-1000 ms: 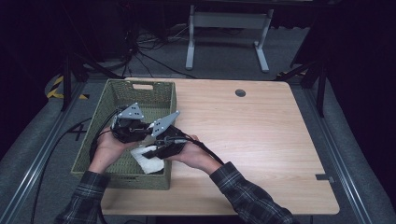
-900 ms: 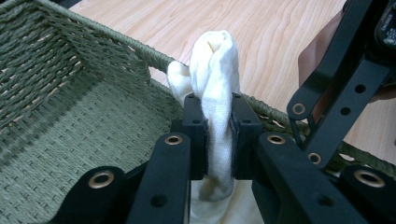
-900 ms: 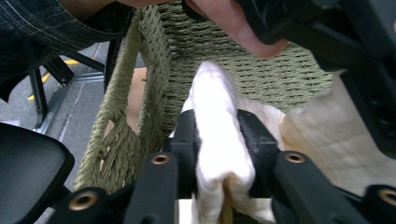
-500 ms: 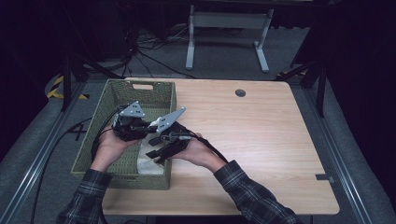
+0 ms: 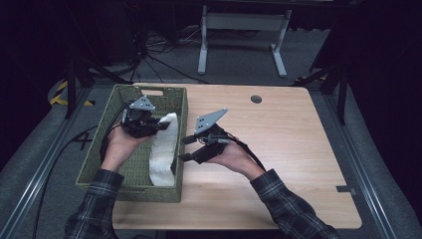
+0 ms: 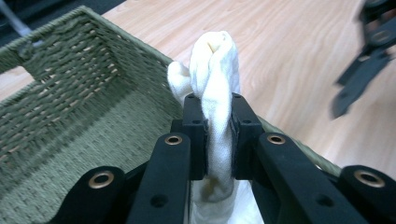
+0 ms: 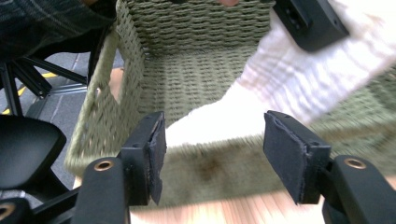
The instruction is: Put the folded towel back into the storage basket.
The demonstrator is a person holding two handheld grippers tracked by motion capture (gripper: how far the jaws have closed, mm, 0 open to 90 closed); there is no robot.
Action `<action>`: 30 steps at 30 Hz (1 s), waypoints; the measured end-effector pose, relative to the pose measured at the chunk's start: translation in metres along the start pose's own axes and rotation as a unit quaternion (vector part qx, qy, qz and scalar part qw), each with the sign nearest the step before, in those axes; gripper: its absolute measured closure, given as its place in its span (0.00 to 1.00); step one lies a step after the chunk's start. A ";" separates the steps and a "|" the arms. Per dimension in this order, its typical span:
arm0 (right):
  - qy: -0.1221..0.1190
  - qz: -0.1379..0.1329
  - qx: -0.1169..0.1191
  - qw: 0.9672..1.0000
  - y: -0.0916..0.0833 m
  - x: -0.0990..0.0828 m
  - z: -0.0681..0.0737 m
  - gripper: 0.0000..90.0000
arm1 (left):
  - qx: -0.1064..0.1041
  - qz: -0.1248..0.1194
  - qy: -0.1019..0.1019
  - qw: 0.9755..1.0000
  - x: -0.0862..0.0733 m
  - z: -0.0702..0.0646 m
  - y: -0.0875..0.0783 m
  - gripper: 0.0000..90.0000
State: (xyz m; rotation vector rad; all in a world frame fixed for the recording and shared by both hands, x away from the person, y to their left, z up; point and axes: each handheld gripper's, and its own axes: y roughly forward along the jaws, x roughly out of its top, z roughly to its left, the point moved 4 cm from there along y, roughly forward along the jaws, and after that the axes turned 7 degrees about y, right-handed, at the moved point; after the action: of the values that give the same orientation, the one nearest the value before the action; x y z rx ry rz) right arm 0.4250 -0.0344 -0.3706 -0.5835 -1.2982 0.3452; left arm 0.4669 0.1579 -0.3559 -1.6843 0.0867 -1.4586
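**Fingers pinching a white cloth over the basket**

Left gripper [image 6: 212, 140] is clamping the white cloth [image 5: 164, 144], its length trailing down into the green basket [image 5: 99, 164]. Right gripper [image 5: 191, 148], jaws just opening and empty, is hovering beside the basket, cloth lying leftward.

Plaid sleeves [image 5: 283, 204], black grippers, grey three-cornered plates [image 5: 209, 118]

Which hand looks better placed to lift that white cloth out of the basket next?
The left. Its hand-held gripper is already clamped on the white cloth above the green basket. The right hand-held gripper has just opened and holds nothing, over the table beside the basket.
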 end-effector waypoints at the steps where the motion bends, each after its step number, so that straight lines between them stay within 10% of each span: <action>1: -0.001 -0.001 -0.003 1.000 -0.006 -0.003 -0.001 0.43 | 0.005 0.006 0.002 1.000 0.001 0.002 0.002 0.89; 13: 0.011 -0.002 -0.044 0.999 -0.072 -0.057 -0.021 0.40 | 0.027 0.037 -0.022 0.999 0.005 0.017 0.029 0.86; 30: 0.056 -0.007 -0.080 0.995 -0.121 -0.118 -0.043 0.37 | 0.028 0.018 -0.035 0.999 0.019 0.007 0.034 0.47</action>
State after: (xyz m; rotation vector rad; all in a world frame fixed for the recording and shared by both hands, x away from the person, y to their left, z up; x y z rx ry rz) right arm 0.4277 -0.2061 -0.4015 -0.7185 -1.2279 0.1957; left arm 0.4943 0.1303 -0.3630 -1.6784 0.0360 -1.3621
